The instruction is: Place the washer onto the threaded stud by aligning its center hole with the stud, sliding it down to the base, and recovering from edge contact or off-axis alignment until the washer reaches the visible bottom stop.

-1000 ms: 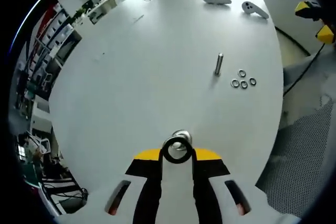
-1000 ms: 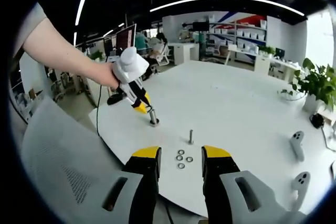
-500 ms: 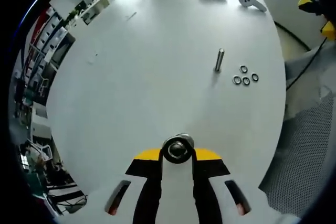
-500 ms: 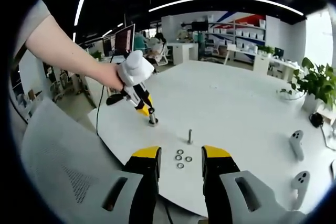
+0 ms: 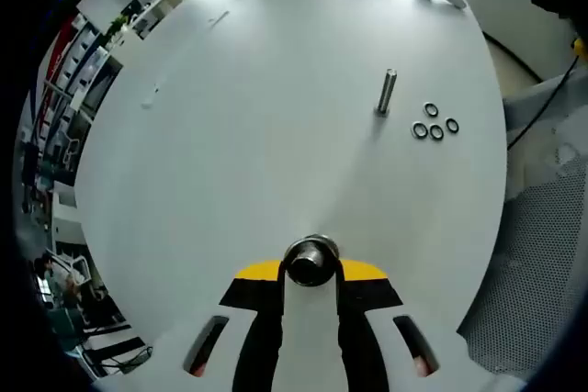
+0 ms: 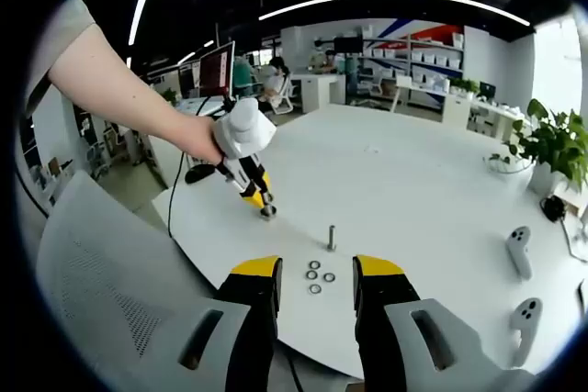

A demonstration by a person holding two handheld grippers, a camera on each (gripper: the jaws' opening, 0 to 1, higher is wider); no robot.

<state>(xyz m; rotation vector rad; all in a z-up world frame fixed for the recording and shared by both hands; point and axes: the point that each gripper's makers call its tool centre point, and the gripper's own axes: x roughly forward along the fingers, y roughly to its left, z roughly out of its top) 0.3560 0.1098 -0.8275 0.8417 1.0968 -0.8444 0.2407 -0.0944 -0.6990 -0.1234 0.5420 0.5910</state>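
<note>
- In my left gripper view, the left gripper (image 5: pixel 310 274) has its yellow-tipped jaws drawn together at 6 o'clock, and right at their tips sits the rounded top of a threaded stud (image 5: pixel 310 262) seen end-on.
- A dark ring, which I take for the washer (image 5: pixel 310 247), hugs that stud top; I cannot tell whether the jaws pinch it or merely rest against it, nor how far down the stud it has gone.
- In my right gripper view, the same gripper (image 6: pixel 261 203) shows at about 10 o'clock, held in a person's hand (image 6: pixel 204 140), its tip down at the stud (image 6: pixel 268 210) on the white table (image 6: pixel 413 181).
- A second stud (image 5: pixel 387 92) stands upright at about 1 o'clock in the left gripper view, bare and well apart from the first.
- Just beside it, toward 3 o'clock, four spare washers (image 5: pixel 435 124) lie flat in a loose cluster, close together.
- The right gripper (image 6: pixel 315 286) has its jaws standing apart with nothing between them; the spare washers (image 6: pixel 317 276) lie on the table seen through the gap, with the second stud (image 6: pixel 331 238) just beyond at 12 o'clock.
- Two white handheld controllers (image 6: pixel 520 252) rest near the table's edge at 3 to 4 o'clock in the right gripper view, and a potted plant (image 6: pixel 551 149) stands past them.
</note>
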